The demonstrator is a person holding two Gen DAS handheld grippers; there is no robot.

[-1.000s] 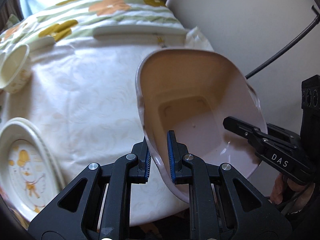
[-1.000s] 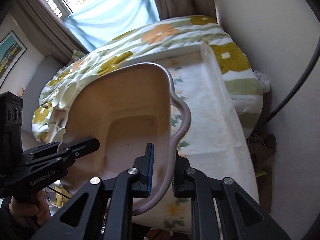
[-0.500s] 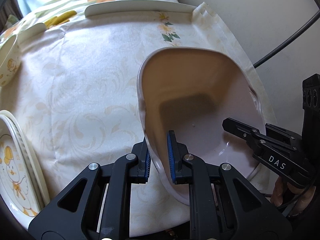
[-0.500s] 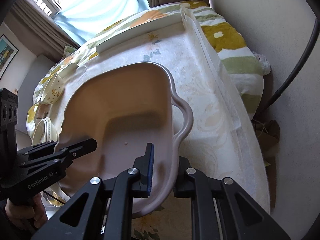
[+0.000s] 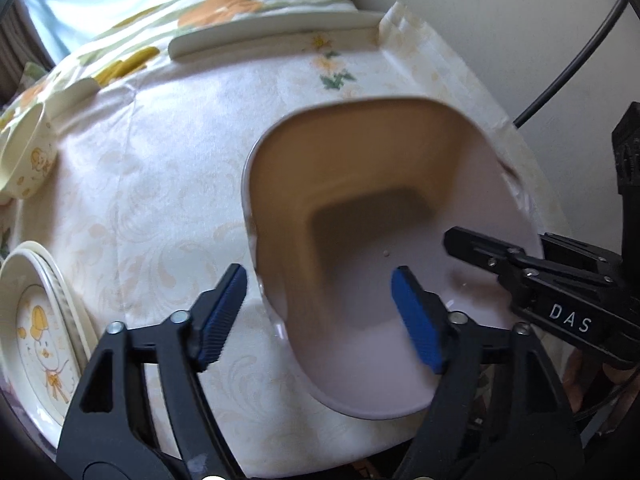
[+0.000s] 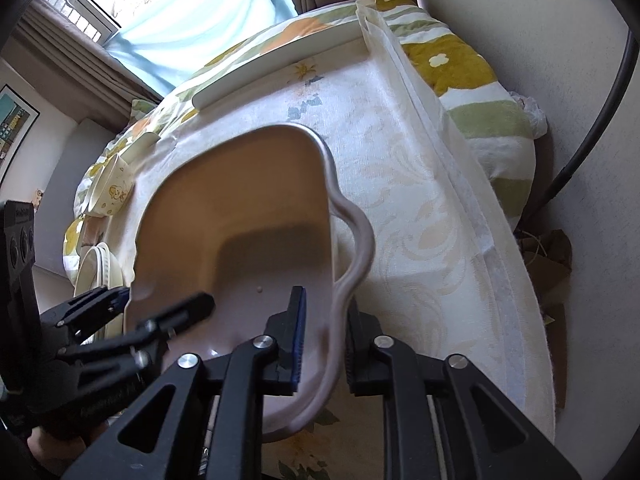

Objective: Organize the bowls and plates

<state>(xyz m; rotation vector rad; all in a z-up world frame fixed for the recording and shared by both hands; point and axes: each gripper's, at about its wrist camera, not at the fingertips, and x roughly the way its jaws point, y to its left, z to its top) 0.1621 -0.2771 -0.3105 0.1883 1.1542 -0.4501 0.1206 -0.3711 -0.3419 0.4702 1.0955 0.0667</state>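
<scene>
A pale pink plastic basin [image 5: 360, 184] with looped handles rests on the cream tablecloth [image 5: 168, 184], near the table's right edge. My left gripper [image 5: 318, 280] has its jaws opening wide; they straddle the basin's near-left rim with neither blue pad touching it. My right gripper [image 6: 326, 336] is opening too. The basin's [image 6: 240, 208] right handle rim stands between its jaws, with a small gap at the blue pad. Each gripper shows in the other's view: the right gripper [image 5: 520, 264] and the left gripper [image 6: 160, 312].
A stack of cream plates [image 5: 40, 340] with a duck drawing lies at the left. A duck-printed bowl [image 5: 28, 160] sits further back left. A long white dish [image 5: 272, 32] lies along the far edge. A wall and a black cable [image 5: 568, 64] run close on the right.
The basin has come down onto the tablecloth with both grippers. The left jaws have sprung apart off the rim, and the right jaws have parted slightly around the handle.
</scene>
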